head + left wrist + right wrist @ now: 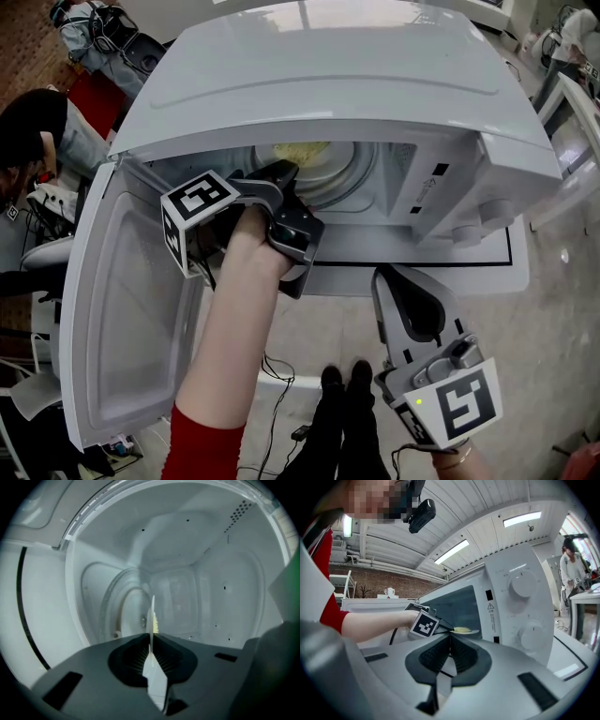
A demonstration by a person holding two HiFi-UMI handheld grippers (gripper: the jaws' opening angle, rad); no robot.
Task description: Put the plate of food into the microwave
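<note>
Open white microwave point(337, 75) cavity, left hand-held gripper point(151, 637) clamping plate point(152, 607) rim, right hand-held gripper point(450, 638) closed, empty

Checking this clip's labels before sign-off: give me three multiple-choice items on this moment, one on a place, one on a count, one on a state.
1. Where is the plate of food?
A. On the floor
B. Inside the microwave
C. On top of the microwave

2. How many round knobs does the microwave have?
A. One
B. Two
C. Four

3. What is the right claw's state?
A. Shut, empty
B. Clamped on the plate
C. Gripping the door

Answers:
1 B: the left claw holds its rim inside the oven.
2 B: the right gripper view shows two, one above the other.
3 A: its jaws meet with nothing between them, outside the oven.
</note>
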